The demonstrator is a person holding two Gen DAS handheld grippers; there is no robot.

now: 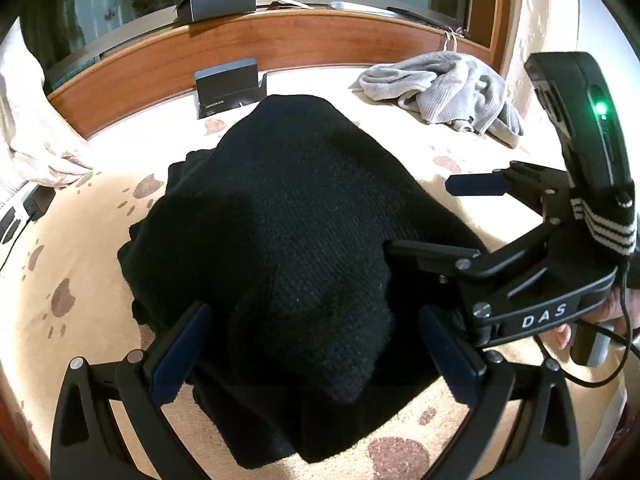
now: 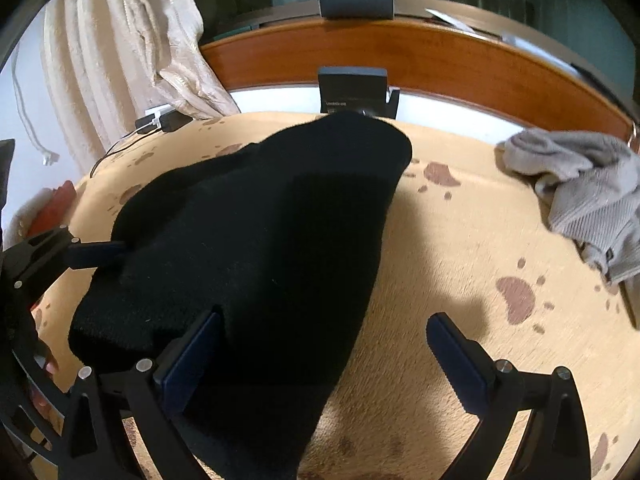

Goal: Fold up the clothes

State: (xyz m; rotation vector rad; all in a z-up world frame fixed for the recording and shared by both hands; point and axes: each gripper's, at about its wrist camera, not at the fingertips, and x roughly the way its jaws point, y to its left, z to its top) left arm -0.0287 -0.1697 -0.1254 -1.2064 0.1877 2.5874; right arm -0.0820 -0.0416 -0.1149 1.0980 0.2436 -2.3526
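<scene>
A: Two tools, both spread wide, neither gripping. The left tool straddles a hump of the black knit, which lies bunched on the bed; the right tool has only its left finger against the cloth.

B: How to do it well?

A: I'd find a true hem, pinch one layer and lift evenly. The grey garment lies well ahead to the right.

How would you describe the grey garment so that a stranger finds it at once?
Look along the wooden headboard to the bed's far corner. There the grey garment lies crumpled on the paw-print blanket, apart from the black garment; it alone is pale and ribbed.
</scene>
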